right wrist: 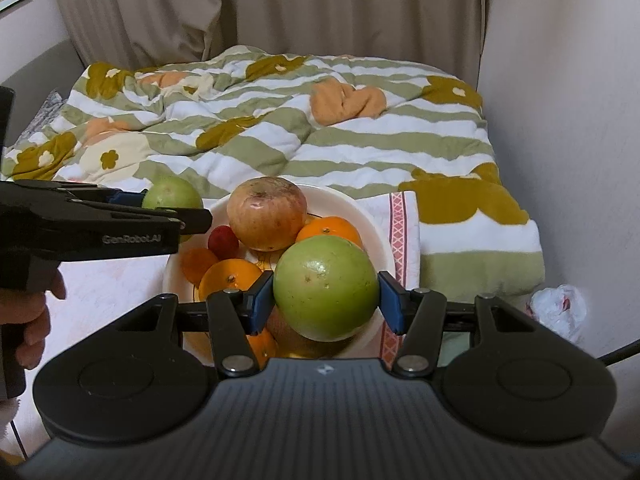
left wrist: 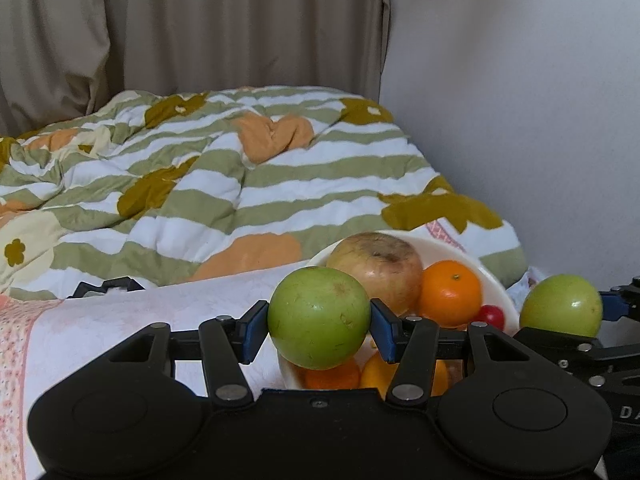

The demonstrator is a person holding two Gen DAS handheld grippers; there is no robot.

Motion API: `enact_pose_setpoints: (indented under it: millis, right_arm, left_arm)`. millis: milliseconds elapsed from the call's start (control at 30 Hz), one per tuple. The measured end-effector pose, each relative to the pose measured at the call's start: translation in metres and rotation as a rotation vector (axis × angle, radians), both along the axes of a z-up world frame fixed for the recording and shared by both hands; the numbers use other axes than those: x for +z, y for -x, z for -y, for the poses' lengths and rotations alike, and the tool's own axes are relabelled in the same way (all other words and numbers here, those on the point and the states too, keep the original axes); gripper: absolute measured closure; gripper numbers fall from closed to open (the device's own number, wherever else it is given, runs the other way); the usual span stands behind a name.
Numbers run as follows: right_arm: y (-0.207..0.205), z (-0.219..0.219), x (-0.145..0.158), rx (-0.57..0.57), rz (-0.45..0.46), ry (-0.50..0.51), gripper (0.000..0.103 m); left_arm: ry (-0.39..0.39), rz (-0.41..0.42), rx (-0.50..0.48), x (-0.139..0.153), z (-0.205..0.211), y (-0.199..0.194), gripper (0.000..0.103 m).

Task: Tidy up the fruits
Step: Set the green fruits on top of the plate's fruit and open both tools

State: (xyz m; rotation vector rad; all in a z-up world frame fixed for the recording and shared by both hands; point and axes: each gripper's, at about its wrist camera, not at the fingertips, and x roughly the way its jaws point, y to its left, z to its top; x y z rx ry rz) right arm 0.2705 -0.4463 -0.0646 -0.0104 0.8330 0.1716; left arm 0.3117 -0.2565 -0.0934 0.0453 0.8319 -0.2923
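My left gripper is shut on a green apple, held just above the near left rim of a white bowl. My right gripper is shut on a larger green apple over the bowl's near right side. In the bowl lie a big reddish-yellow apple, several oranges and a small red fruit. The right wrist view shows the left gripper from the side with its green apple. At the right edge of the left wrist view is the right gripper's apple.
The bowl stands on a pale pink patterned cloth on a bed. A striped green-and-white quilt is heaped behind it. A beige curtain hangs at the back and a white wall closes the right. A crumpled white bag lies lower right. A hand grips the left handle.
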Motion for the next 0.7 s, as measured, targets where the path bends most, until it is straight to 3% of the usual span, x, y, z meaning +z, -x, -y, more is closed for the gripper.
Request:
enact_pose_setpoints:
  millis: [267,333,367,700]
  right_arm:
    - [-0.011,0.001,-0.008,-0.022,-0.02,-0.007,0.033]
    - [-0.013,0.001,-0.009,-0.025,-0.022,-0.01,0.033]
    - [-0.013,0.001,-0.009,-0.024,-0.022,-0.01,0.033]
    - [-0.022,-0.007,-0.006,0.01,-0.01,-0.024,0.033]
  left_arm:
    - [-0.018,-0.009,-0.038,-0.009,0.005,-0.007,0.043]
    - [-0.017,0.007,-0.046,-0.006,0.005,-0.008,0.017]
    - [-0.016,0.014,-0.043,-0.005,0.005,-0.008,0.013]
    - [-0.007,0.022,0.003,0.011,-0.009,0.011,0.011]
